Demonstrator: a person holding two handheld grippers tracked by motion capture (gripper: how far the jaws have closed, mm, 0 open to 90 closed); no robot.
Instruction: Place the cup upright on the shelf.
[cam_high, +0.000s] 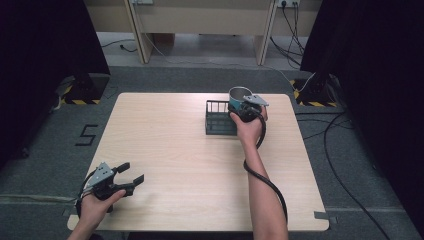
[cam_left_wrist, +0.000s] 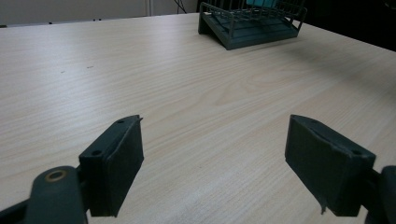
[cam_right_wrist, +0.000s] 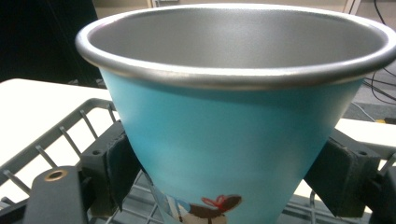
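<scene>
Matt metal cup (cam_right_wrist: 233, 154) — pale wood-grain table (cam_left_wrist: 187, 116).

A teal metal cup (cam_right_wrist: 229, 149) stands upright, its wide mouth up. Its inside is bare silver metal with a rolled rim, and its wall tapers toward the base, where a small printed figure with a red bow shows. The right tool (cam_right_wrist: 224, 172) grips it from both sides low on the wall, its pads pressed to the teal surface. The cup sits over a dark grey wire rack (cam_high: 220, 119), at the rack's right end. The rack rests on the far right part of the light wood bench (cam_high: 190, 165).
</scene>
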